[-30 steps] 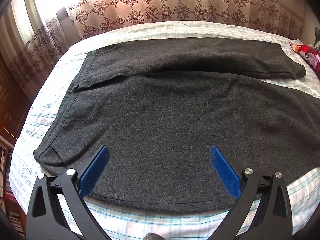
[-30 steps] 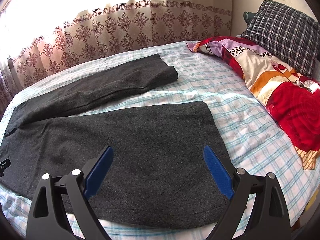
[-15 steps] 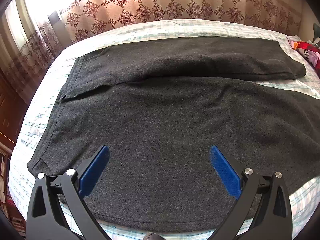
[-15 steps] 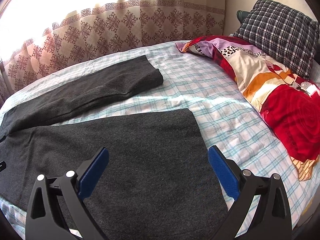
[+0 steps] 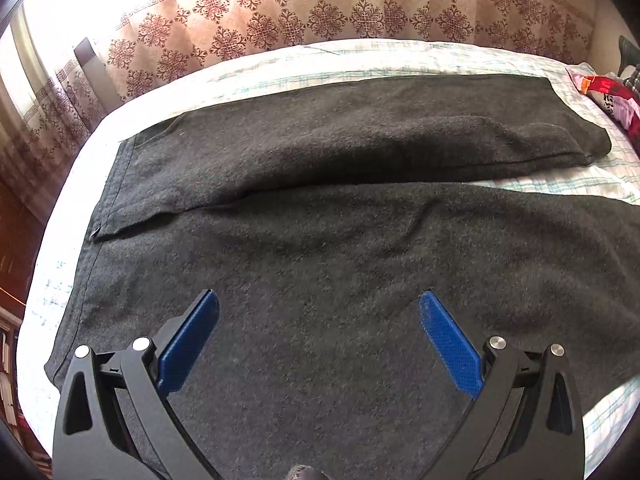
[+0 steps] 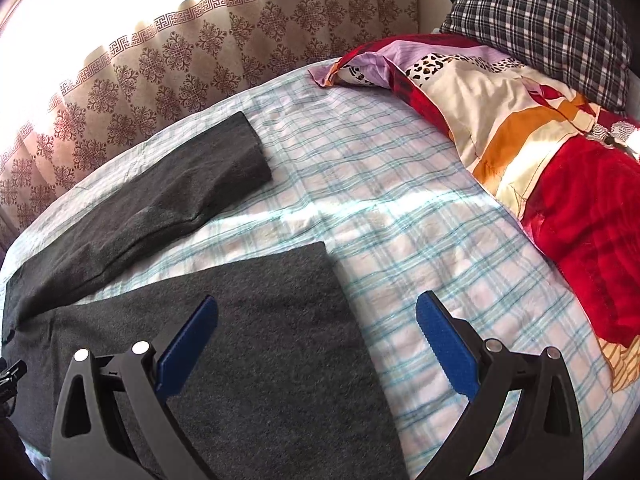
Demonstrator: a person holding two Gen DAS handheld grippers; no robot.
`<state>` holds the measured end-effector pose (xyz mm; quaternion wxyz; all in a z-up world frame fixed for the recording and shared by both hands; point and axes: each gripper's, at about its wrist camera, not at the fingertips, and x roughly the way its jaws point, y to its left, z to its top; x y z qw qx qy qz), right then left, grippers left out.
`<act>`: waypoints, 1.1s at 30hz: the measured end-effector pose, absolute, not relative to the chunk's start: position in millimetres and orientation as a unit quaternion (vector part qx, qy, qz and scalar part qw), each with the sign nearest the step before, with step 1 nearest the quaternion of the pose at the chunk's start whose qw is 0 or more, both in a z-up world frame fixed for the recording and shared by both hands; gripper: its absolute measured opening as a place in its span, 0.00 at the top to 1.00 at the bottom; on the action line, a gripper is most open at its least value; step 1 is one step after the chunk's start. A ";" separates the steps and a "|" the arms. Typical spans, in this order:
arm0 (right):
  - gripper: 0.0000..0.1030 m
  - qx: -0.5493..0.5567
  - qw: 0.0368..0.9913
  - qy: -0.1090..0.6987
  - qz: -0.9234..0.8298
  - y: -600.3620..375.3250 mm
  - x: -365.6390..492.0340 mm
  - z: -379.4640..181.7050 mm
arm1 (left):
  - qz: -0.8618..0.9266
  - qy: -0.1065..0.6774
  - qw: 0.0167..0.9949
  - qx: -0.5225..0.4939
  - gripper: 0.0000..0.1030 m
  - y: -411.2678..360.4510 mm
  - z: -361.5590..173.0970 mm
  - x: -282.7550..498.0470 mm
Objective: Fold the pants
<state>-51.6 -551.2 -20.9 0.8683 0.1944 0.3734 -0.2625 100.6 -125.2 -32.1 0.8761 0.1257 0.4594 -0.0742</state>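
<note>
Dark grey pants (image 5: 320, 240) lie spread flat on the bed, waistband to the left, both legs running right. My left gripper (image 5: 319, 304) is open and empty, hovering over the near leg's upper part. In the right wrist view the pants (image 6: 248, 320) show both leg ends, the far leg (image 6: 168, 188) apart from the near one. My right gripper (image 6: 317, 306) is open and empty over the hem corner of the near leg, its right finger over bare sheet.
The bed has a pale plaid sheet (image 6: 392, 208). A red and orange blanket (image 6: 560, 184) and a checked pillow (image 6: 552, 16) lie at the right. Patterned curtains (image 5: 320, 4) hang behind the bed. A bookshelf (image 5: 8, 344) stands at the left.
My left gripper has moved forward over the pants, hiding the near edge. My right gripper has shifted right toward the near leg's hem. Both stay open.
</note>
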 end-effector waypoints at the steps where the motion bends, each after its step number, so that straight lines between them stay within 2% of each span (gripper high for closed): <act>1: 0.05 0.198 0.868 0.375 -0.258 -555.6 -47.9 -22.6 | -0.076 0.460 0.876 0.127 0.02 -127.9 -32.5 103.4; 7: 0.06 0.257 0.860 0.392 -0.205 -579.5 -25.1 -39.8 | -0.081 0.461 0.873 0.141 0.02 -145.3 -36.8 117.8; 9: 0.18 0.280 0.853 0.401 -0.183 -585.8 -16.7 -49.2 | -0.081 0.462 0.872 0.144 0.02 -149.3 -38.4 121.2; 11: 0.44 0.287 0.847 0.415 -0.168 -587.4 -7.7 -58.7 | -0.083 0.463 0.871 0.146 0.02 -152.6 -40.9 124.8; 13: 0.55 0.270 0.846 0.425 -0.175 -585.8 -0.9 -63.6 | -0.082 0.466 0.869 0.147 0.02 -154.1 -44.1 129.1; 14: 0.69 0.258 0.848 0.424 -0.188 -585.2 -0.3 -62.5 | -0.081 0.469 0.867 0.148 0.02 -155.1 -46.6 132.3; 15: 0.70 0.259 0.851 0.417 -0.188 -585.9 -0.7 -60.4 | -0.080 0.472 0.865 0.148 0.02 -154.6 -48.6 135.2; 16: 0.76 0.259 0.857 0.403 -0.189 -586.3 -3.4 -55.0 | -0.079 0.475 0.864 0.145 0.02 -155.0 -50.4 137.7; 17: 0.91 0.243 0.865 0.388 -0.203 -585.0 -6.3 -46.6 | -0.078 0.478 0.863 0.143 0.02 -154.8 -52.1 140.8; 20: 1.00 0.177 0.881 0.354 -0.261 -585.8 -9.5 -23.0 | -0.069 0.476 0.864 0.145 0.02 -155.0 -57.1 149.2; 22: 1.00 0.147 0.884 0.340 -0.285 -593.6 -8.5 -13.2 | -0.062 0.477 0.864 0.145 0.02 -154.7 -63.1 155.6; 25: 0.99 0.206 0.884 0.352 -0.230 -611.5 -8.3 -15.2 | -0.054 0.488 0.860 0.142 0.02 -152.9 -71.2 161.7; 27: 0.95 0.218 0.874 0.368 -0.232 -614.4 -11.4 -21.2 | -0.054 0.492 0.858 0.135 0.02 -150.7 -73.9 161.4; 28: 0.76 0.228 0.870 0.377 -0.223 -614.7 -11.9 -26.3 | -0.055 0.492 0.858 0.135 0.02 -150.9 -75.2 161.0; 29: 0.37 0.238 0.868 0.381 -0.212 -613.1 -12.8 -31.3 | -0.055 0.493 0.858 0.135 0.02 -151.5 -76.4 161.3; 30: 0.24 0.238 0.870 0.382 -0.201 -607.5 -14.3 -36.2 | -0.055 0.493 0.857 0.136 0.02 -151.0 -77.6 162.0; 31: 0.25 0.232 0.872 0.390 -0.186 -602.6 -11.1 -39.4 | -0.056 0.493 0.857 0.137 0.02 -150.2 -78.5 162.7; 33: 0.38 0.227 0.872 0.406 -0.155 -591.1 -2.6 -46.8 | -0.058 0.490 0.858 0.142 0.02 -151.7 -78.9 161.8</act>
